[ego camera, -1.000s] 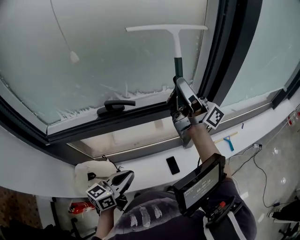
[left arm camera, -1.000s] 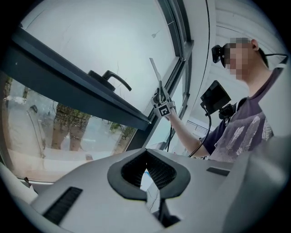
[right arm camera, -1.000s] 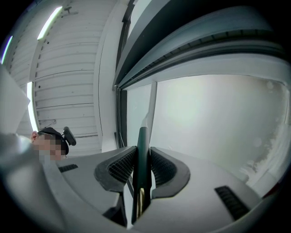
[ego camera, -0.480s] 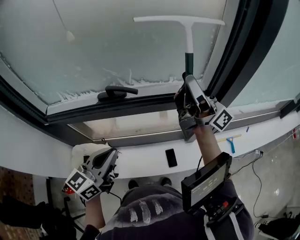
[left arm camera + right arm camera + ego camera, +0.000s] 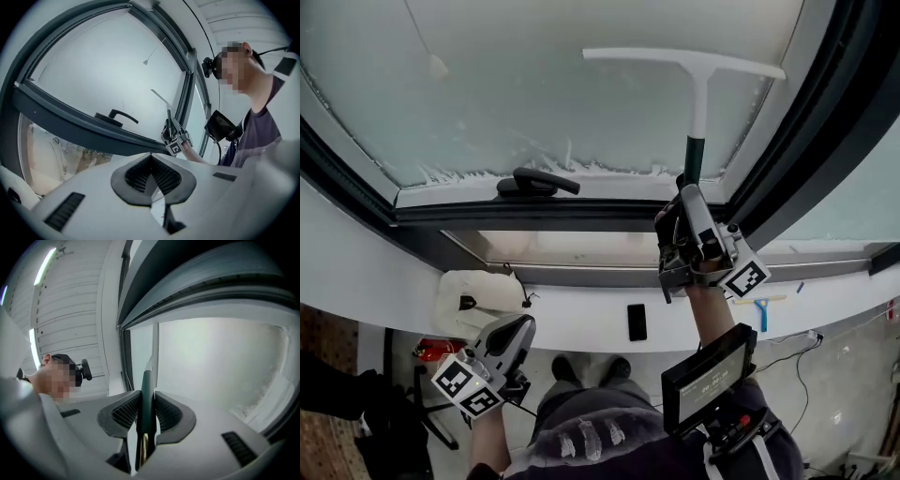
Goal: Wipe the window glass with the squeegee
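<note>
White residue [image 5: 581,169] fringing the lower edge of the window glass [image 5: 534,84] suggests the wipe is partly done, how far being hard to tell on the hazy pane, with the squeegee [image 5: 698,70] laid against its upper right, handle clamped in the right gripper [image 5: 688,186], and the left gripper [image 5: 517,330] closed on nothing

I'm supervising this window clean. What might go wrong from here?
The squeegee blade's right end sits close to the frame; it may catch there. The right claw grips the handle far from the blade, so the blade may twist off the glass. The suds along the bottom edge may get missed.
</note>
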{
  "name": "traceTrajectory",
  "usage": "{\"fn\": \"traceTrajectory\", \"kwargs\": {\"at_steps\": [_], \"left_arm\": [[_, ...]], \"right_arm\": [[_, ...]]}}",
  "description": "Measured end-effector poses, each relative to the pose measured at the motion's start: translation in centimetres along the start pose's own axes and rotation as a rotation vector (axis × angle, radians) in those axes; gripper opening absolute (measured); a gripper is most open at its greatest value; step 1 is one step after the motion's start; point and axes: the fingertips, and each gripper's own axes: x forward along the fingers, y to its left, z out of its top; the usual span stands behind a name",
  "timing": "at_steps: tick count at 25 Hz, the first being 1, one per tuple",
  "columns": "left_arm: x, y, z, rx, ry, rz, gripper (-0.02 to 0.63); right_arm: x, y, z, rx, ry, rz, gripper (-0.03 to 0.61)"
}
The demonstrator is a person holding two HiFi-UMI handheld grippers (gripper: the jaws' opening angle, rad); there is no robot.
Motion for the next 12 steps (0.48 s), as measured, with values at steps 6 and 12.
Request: {"fn": "traceTrajectory", "kwargs": {"at_steps": [6, 12], "left_arm": [[-0.2, -0.1, 0.3, -0.005, -0.006, -0.018, 0.006], [-1.8, 0.5, 1.8, 0.003, -0.039, -0.064, 0.006]], "right_arm": [[-0.6, 0.0, -0.6, 0.006, -0.01, -0.016, 0.097], [-1.6, 0.2, -1.6, 0.014, -0.018, -0.08, 0.097]]}}
